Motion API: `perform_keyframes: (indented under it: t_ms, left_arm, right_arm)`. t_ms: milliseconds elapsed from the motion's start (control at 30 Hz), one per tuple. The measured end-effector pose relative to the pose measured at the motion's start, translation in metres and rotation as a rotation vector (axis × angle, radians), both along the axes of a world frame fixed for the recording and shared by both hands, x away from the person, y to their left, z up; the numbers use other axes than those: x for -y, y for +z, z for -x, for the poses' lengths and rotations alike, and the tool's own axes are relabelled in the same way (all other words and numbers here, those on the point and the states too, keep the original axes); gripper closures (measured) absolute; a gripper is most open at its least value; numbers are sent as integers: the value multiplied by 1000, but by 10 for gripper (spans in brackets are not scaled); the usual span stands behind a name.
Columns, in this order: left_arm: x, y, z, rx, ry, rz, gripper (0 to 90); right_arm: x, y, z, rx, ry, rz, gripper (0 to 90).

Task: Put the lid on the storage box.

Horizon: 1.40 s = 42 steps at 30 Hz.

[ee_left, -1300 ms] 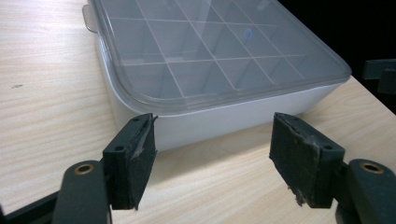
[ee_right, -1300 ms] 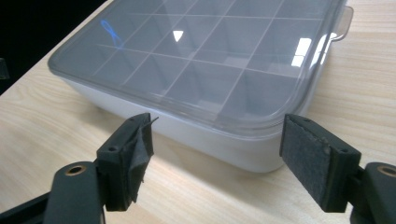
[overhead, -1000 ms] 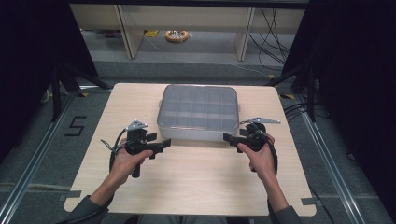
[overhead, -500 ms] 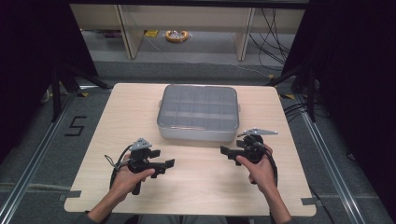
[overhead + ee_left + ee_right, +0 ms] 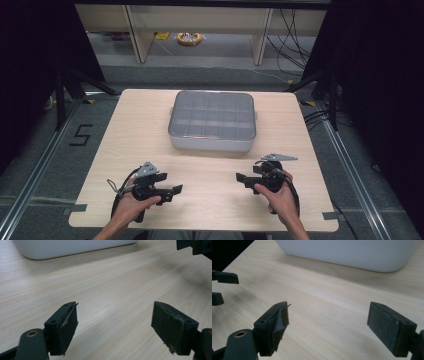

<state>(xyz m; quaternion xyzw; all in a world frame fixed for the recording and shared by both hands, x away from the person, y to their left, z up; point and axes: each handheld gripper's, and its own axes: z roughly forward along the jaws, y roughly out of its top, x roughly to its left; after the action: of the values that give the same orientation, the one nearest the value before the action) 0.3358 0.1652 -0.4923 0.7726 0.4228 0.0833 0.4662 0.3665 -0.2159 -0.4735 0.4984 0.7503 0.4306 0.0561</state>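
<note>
On the pale wooden surface (image 5: 210, 175), toward its far middle, sat the grey lidded box (image 5: 212, 121), its clear lid showing a grid of compartments whose contents I could not make out; the box lay square to the near edge, and nothing else stood beside it. I had the left gripper (image 5: 170, 190) low over the near left part of the surface, well apart from the box, its jaws spread wide and holding nothing; the left gripper view showed only bare wood between its pads (image 5: 65, 327), with the box wall off at the top. The right gripper (image 5: 242, 178) hung over the near right part, also short of the box, jaws likewise apart and empty; its pads (image 5: 390, 328) looked worn, with a strip peeling on the other side.

I judged the risks ahead to be these; a smooth, rounded plastic wall could slip from frayed pads if I pinched it at one corner only; reaching in unevenly, one gripper ahead of the other, could shove the box across the wood or turn it; lifting by the lid might pop it loose and tip whatever lay in the compartments; and both grippers pointed inward, so a careless closing sweep could knock them together.
</note>
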Motion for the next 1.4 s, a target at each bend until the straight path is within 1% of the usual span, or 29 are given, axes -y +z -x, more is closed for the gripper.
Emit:
perform_keyframes:
  t_ms: [100, 133, 167, 233, 433, 467, 500, 533, 633, 667, 700, 733, 767, 800, 833, 900, 967, 1000, 1033, 1067, 1133, 1167, 1200, 1233, 1267, 1300, 1333, 1367, 1400]
  left_arm:
    - [-3, 0, 4, 4, -6, -3, 205]
    - [-4, -1, 5, 0, -8, -1, 205]
    - [-5, -2, 7, -4, -12, -1, 205]
    - [-5, -3, 10, -7, -11, -2, 205]
    - [-7, -3, 18, 2, -16, -16, 205]
    - [-7, -4, 19, -1, -19, -11, 205]
    - [-7, -4, 20, -6, -28, -14, 205]
    - [-7, -4, 22, -7, -28, -10, 205]
    - [-7, -5, 27, -9, -28, -15, 205]
    - [-6, -5, 28, -2, -30, -6, 205]
    - [-6, -5, 30, -9, -27, -13, 205]
    - [-6, -6, 32, -2, -33, -18, 204]
    - [-6, -6, 33, 1, -33, -24, 204]
    - [-6, -7, 34, 1, -39, -24, 204]
    - [-6, -7, 35, -5, -38, -24, 204]
    - [-8, -7, 36, -3, -45, -31, 204]
    - [-9, -8, 37, -5, -38, -22, 203]
    - [-10, -7, 38, -5, -41, -29, 203]
    - [-10, -8, 39, -10, -37, -24, 203]
    - [-11, -8, 40, -11, -43, -37, 203]
    - [-9, -8, 42, -11, -47, -25, 203]
    - [-9, -8, 43, -13, -50, -24, 204]
    - [-9, -8, 44, -10, -54, -24, 204]
    - [-9, -8, 45, -13, -58, -28, 204]
    - [-9, -8, 46, -10, -63, -32, 204]
    - [-9, -8, 47, -10, -67, -28, 204]
    - [-9, -7, 48, -13, -68, -39, 204]
    - [-8, -8, 49, -12, -74, -29, 204]
    - [-8, -8, 50, -13, -75, -30, 204]
  right_arm:
    - [0, -3, 7, -7, 12, -12, 187]
    - [-1, -3, 10, -34, 0, -32, 186]
    - [1, -4, 9, -9, 22, -12, 187]
    - [1, -6, 13, -1, 26, -10, 187]
    - [-1, -6, 24, -9, 33, -14, 187]
    - [-2, -6, 26, -13, 27, -6, 187]
    - [-1, -7, 27, -1, 40, -7, 187]
    - [-1, -7, 30, -9, 48, -11, 187]
    - [-1, -9, 36, -7, 56, -6, 187]
    - [-2, -8, 39, -12, 50, -6, 187]
    - [-2, -9, 40, -5, 66, 0, 187]
    - [-2, -10, 42, -3, 63, 1, 187]
    - [-3, -10, 45, -16, 60, -3, 187]
    - [-2, -11, 46, 0, 68, 3, 187]
    - [-2, -11, 49, -18, 73, 3, 186]
    - [-1, -11, 53, -13, 76, 11, 187]
    - [0, -12, 56, -7, 80, 8, 187]
    - [0, -13, 57, -9, 81, -3, 187]
    - [0, -13, 59, -5, 81, 5, 187]
    - [0, -14, 61, -13, 83, 2, 187]
    - [1, -15, 63, -6, 87, 9, 187]
    - [1, -14, 66, -20, 78, 10, 187]
    - [2, -15, 66, -12, 86, 23, 187]
    - [0, -14, 70, -42, 72, -1, 187]
    - [2, -15, 70, -10, 90, 26, 187]
    - [2, -15, 71, -26, 91, 15, 187]
    - [2, -15, 72, -15, 99, 23, 187]
    - [3, -14, 74, -20, 84, 31, 187]
    - [4, -15, 74, -8, 89, 40, 187]
